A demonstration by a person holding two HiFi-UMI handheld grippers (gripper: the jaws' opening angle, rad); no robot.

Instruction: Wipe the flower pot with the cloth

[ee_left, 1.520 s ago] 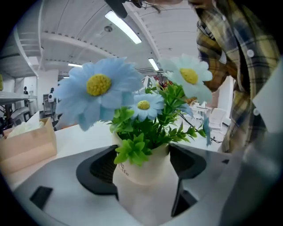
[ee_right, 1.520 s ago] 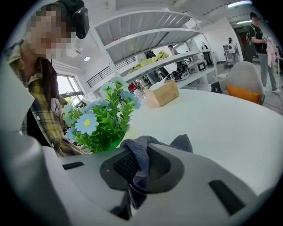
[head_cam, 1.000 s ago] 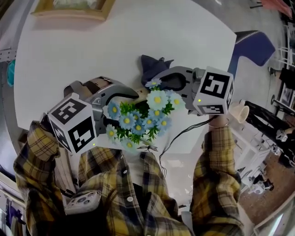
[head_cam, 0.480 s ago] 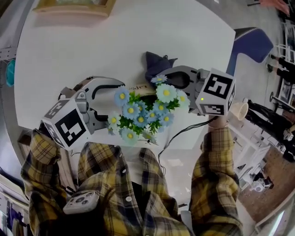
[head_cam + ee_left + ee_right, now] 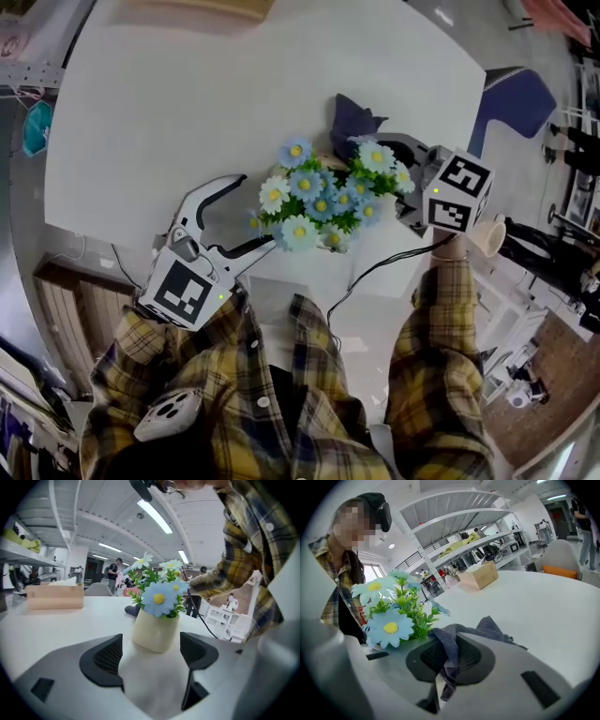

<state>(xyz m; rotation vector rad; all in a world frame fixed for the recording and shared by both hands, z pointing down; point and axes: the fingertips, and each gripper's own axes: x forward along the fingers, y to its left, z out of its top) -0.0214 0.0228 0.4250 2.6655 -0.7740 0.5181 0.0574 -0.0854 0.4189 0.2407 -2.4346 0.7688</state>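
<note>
A cream flower pot (image 5: 156,630) with blue and white daisies (image 5: 323,192) stands upright on the white table (image 5: 187,112). My left gripper (image 5: 251,214) is open and lies low near the table's front edge. The pot stands just beyond its tips (image 5: 152,651), apart from both. At the flowers' right, my right gripper (image 5: 398,159) is shut on a dark blue cloth (image 5: 352,114). The cloth (image 5: 450,644) hangs bunched between its jaws (image 5: 440,667) next to the daisies (image 5: 391,616). In the head view the flowers hide the pot.
A wooden tissue box (image 5: 54,596) stands at the table's far side (image 5: 480,576). A blue chair (image 5: 514,94) is beyond the table's right edge. A black cable (image 5: 375,272) runs from the right gripper over the front edge. Shelving (image 5: 454,545) and people fill the background.
My left gripper, close round the pot before, has drawn back toward the table's front edge and stands open. The pot now stands free on the table. The right gripper still holds the cloth.
</note>
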